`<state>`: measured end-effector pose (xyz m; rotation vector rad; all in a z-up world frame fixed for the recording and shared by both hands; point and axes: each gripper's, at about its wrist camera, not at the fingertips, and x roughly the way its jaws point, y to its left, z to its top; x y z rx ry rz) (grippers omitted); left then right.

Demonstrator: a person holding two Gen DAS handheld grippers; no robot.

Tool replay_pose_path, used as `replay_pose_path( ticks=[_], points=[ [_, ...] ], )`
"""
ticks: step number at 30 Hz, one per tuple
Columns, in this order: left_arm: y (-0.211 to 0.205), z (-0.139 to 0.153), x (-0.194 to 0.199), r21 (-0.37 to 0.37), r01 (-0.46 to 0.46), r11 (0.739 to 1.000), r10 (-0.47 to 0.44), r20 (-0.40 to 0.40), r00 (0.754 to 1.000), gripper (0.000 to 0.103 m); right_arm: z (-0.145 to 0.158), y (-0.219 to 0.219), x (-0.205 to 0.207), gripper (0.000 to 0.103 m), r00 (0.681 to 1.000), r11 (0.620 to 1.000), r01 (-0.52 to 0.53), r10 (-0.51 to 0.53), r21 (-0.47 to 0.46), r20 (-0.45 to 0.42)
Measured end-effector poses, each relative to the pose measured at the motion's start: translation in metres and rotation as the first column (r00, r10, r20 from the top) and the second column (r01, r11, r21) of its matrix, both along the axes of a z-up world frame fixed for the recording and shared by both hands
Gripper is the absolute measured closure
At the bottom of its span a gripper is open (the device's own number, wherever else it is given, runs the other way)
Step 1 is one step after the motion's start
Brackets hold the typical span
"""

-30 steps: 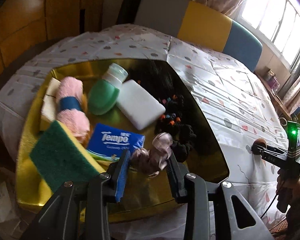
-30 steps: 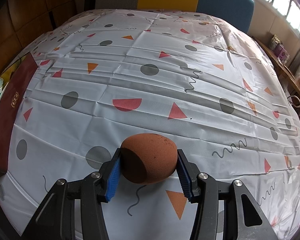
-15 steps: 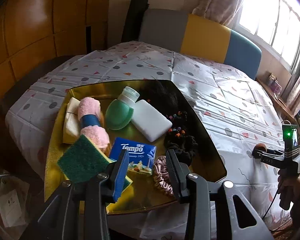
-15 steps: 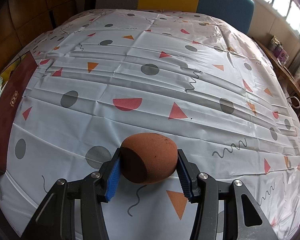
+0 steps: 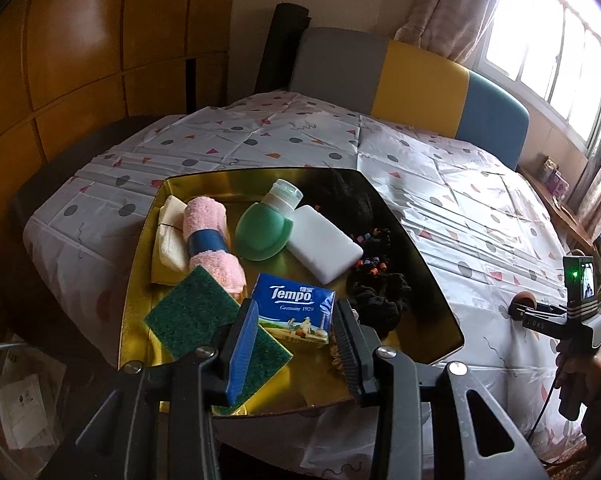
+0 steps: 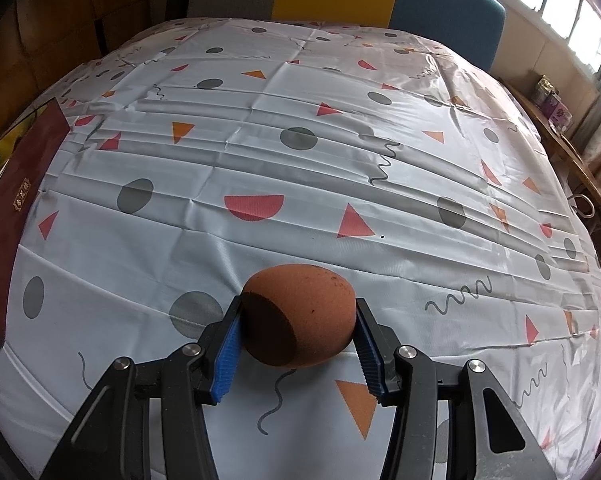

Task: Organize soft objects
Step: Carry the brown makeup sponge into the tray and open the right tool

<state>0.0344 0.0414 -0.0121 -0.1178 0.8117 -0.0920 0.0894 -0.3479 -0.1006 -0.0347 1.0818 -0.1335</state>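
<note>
From the left wrist view, my left hand-held gripper (image 5: 296, 340) hangs spread and empty above the near edge of the gold tray (image 5: 428, 276), which sits on the counter (image 5: 440, 184). In the tray lie a green scouring pad (image 5: 196, 316), a pink rolled towel (image 5: 208, 240), a Tempo tissue pack (image 5: 294, 308), a green squeeze bottle (image 5: 266, 228), a white block (image 5: 324, 248) and black scrunchies (image 5: 376, 296). A bit of pale fabric peeks beside the right finger; I cannot tell what it is. I judge everything here light and yielding. The tissue pack should be pinched across its short sides, the towel at its blue band.

From the right wrist view, my right hand-held gripper (image 6: 298, 344) is pinching the brown sponge egg (image 6: 300, 312) across its widest part, low over the counter, well apart from the tray. It looks like porous, springy foam, so I would squeeze gently; a hard grip would deform it and could pop it out.
</note>
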Motion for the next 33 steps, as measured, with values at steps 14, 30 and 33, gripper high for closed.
replay_pose_path(
  ticks=[14, 30, 33],
  points=[
    [0.013, 0.004, -0.005, 0.003, -0.04, 0.999, 0.04, 0.011, 0.999, 0.062, 0.012, 0.01, 0.001, 0.053, 0.998, 0.998, 0.058, -0.057, -0.038, 0.01],
    [0.032, -0.004, -0.003, 0.004, -0.092, 0.996, 0.092, -0.003, 0.996, 0.061, 0.093, 0.166, -0.002, 0.052, 0.924, 0.924, -0.344, 0.302, 0.166, 0.233],
    [0.038, -0.005, -0.001, 0.003, -0.108, 0.994, 0.108, -0.005, 0.994, 0.062, 0.098, 0.199, -0.001, 0.052, 0.897, 0.893, -0.413, 0.365, 0.18, 0.248]
  ],
)
